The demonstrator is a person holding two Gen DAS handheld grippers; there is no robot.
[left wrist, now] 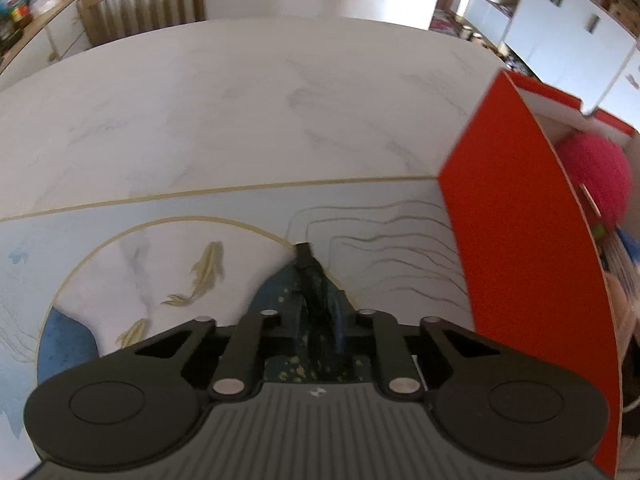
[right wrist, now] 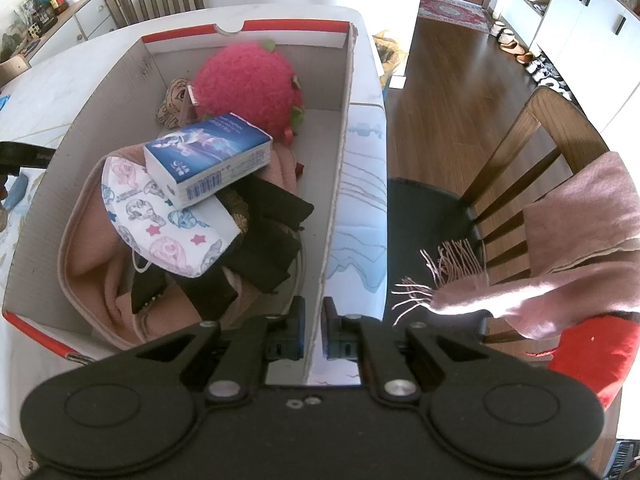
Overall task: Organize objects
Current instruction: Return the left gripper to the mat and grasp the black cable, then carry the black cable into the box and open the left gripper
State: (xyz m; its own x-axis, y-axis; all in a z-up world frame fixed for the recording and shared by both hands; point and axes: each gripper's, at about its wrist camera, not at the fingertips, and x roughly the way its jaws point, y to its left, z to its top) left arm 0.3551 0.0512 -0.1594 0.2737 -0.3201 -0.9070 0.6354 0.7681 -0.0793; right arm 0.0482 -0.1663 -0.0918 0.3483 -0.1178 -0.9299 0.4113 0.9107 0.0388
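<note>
A red cardboard box [right wrist: 346,92] stands on the table and holds a pink plush strawberry [right wrist: 248,80], a blue tissue pack [right wrist: 208,156], a patterned face mask [right wrist: 168,224], black cloth pieces [right wrist: 264,236] and pink fabric [right wrist: 92,248]. My right gripper [right wrist: 314,320] is shut on the box's right wall at its near end. In the left wrist view the box's red outer side [left wrist: 520,240] is at the right, with the strawberry [left wrist: 592,176] inside. My left gripper [left wrist: 306,256] is shut and empty, over the table to the left of the box.
The table [left wrist: 240,120] has a white marbled cloth with fish and blue patches. A wooden chair [left wrist: 140,0] stands at the far side. Another chair [right wrist: 520,184] with a pink scarf [right wrist: 560,248] stands to the right of the table, above wooden floor.
</note>
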